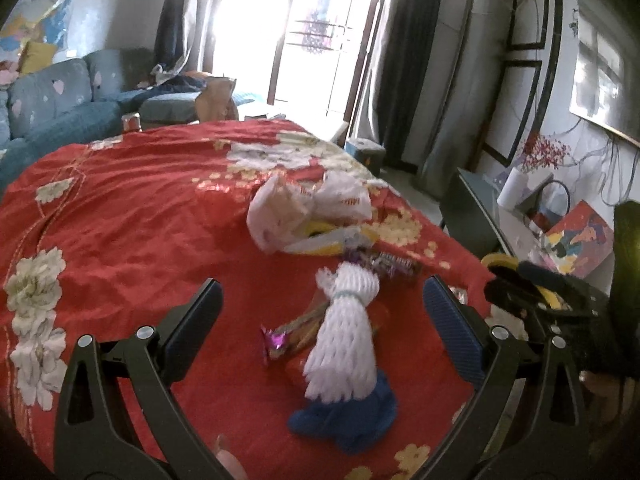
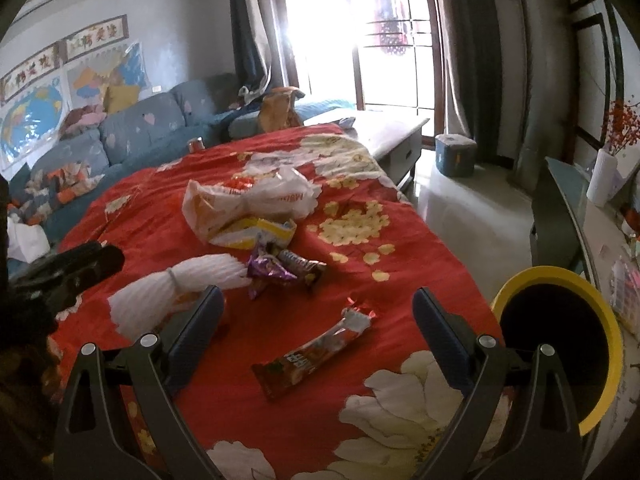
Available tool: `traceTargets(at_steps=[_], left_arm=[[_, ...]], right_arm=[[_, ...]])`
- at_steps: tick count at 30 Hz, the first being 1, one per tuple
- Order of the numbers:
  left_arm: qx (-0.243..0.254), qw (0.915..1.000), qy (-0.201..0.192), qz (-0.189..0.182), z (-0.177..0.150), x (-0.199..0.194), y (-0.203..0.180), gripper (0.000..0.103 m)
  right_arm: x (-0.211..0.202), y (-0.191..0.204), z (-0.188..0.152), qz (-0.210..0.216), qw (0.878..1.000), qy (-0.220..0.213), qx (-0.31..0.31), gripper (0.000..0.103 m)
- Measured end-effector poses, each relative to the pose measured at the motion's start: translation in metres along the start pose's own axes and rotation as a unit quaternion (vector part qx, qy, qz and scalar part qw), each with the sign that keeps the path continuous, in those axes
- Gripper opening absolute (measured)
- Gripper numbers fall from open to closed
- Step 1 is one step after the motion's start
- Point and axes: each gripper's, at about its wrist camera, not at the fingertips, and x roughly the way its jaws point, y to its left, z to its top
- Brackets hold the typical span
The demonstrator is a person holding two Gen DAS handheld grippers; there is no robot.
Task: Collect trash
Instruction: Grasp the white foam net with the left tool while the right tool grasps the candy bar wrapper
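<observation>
Right wrist view — right gripper (image 2: 318,322) gapes wide above a red wrapper (image 2: 316,354); left gripper (image 1: 322,314) likewise wide over white foam netting (image 1: 346,332).

Blown-out window (image 1: 304,28) backlight, fisheye-warped edges, soft focus

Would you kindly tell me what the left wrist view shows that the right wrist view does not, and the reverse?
Only the left wrist view shows the blue cloth. Only the right wrist view shows the red snack wrapper and the yellow-rimmed bin. Both show the white foam net, the white plastic bag and the red cloth.
</observation>
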Motion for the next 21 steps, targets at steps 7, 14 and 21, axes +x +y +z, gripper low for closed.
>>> traceTargets(at_steps=[7,14,21], left_arm=[[0.011,0.9997,0.02,-0.01,-0.012,0.006,0.001,0.083],[0.028,0.999,0.031,-0.014,-0.015,0.015,-0.006,0.065],[0.061,0.997,0.047,-0.009,-0.019,0.021,-0.015,0.043]], right_arm=[[0.022,0.0,-0.006,-0.005,1.0,0.027,0.004,0.092],[0.043,-0.004,-0.014,-0.009,0.998,0.053,0.016,0.093],[0.063,-0.007,-0.026,-0.003,0.996,0.087,0.028,0.084]])
